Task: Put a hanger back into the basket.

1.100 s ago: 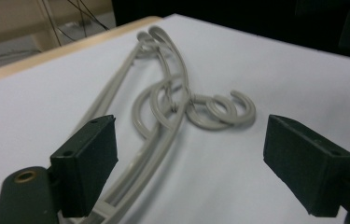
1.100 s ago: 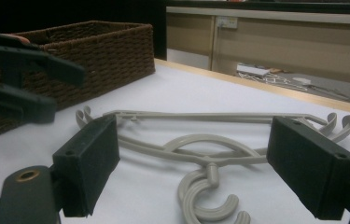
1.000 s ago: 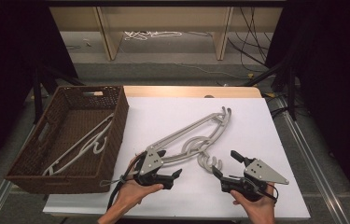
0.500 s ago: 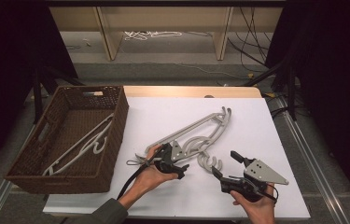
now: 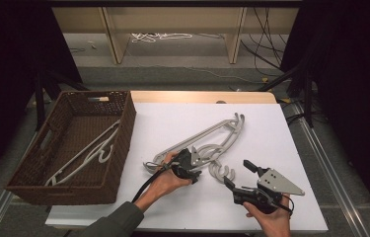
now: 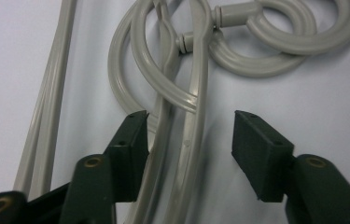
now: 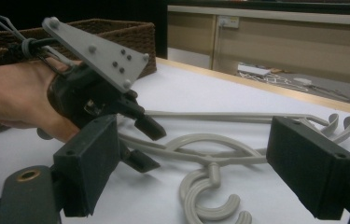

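A: While the white counter (image 5: 281, 148) carries the grey hangers (image 5: 212, 136), where are they?
B: Piled mid-counter, right of the wicker basket (image 5: 123, 123), which holds more hangers (image 5: 86, 153), partly hidden by its wall.
A: The left gripper (image 5: 192, 165)?
B: Its jaws have just been closing; half apart, they straddle two hanger arms (image 6: 182, 154), and one pad (image 6: 133, 135) looks to touch.
A: The right gripper (image 5: 239, 175)?
B: Jaws wide apart, holding nothing, near the hooks (image 5: 221, 173). No readable writing anywhere.
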Motion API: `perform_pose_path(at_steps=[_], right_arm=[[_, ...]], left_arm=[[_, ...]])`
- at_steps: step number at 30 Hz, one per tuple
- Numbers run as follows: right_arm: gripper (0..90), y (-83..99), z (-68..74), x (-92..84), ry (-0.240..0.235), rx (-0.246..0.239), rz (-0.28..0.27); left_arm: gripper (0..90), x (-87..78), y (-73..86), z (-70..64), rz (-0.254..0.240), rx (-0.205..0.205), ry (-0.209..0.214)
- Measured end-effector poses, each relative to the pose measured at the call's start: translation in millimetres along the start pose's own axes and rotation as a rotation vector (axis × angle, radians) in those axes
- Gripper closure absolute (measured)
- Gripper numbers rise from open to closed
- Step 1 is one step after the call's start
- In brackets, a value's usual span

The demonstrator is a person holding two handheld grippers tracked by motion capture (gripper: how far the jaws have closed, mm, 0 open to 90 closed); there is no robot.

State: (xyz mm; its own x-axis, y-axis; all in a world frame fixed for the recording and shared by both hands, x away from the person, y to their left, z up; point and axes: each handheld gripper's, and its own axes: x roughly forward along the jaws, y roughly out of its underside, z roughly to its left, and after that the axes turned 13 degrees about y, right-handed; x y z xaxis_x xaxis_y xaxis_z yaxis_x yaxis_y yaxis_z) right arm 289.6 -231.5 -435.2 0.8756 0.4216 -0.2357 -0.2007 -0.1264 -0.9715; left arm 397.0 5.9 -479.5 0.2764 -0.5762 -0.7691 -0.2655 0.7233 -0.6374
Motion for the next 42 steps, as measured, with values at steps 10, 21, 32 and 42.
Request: perform_pose_path(at_steps=[10,21,32,42], right_arm=[[18.3,-0.3,0.4,-0.3,0.007,-0.010,0.014],[18.6,0.2,0.9,0.5,-0.001,-0.002,0.011],[18.9,0.2,0.4,0.8,-0.007,-0.016,0.005],[19.0,0.0,-0.4,-0.8,0.000,-0.011,0.009]], left_arm=[[60.0,3.4,-4.6,-1.3,0.044,0.008,0.043],[74.0,2.9,-12.2,6.4,0.103,-0.092,0.106],[79.5,2.6,-16.1,2.4,0.127,-0.059,0.104],[81.0,-26.1,-19.0,13.8,-0.026,-0.155,0.157]])
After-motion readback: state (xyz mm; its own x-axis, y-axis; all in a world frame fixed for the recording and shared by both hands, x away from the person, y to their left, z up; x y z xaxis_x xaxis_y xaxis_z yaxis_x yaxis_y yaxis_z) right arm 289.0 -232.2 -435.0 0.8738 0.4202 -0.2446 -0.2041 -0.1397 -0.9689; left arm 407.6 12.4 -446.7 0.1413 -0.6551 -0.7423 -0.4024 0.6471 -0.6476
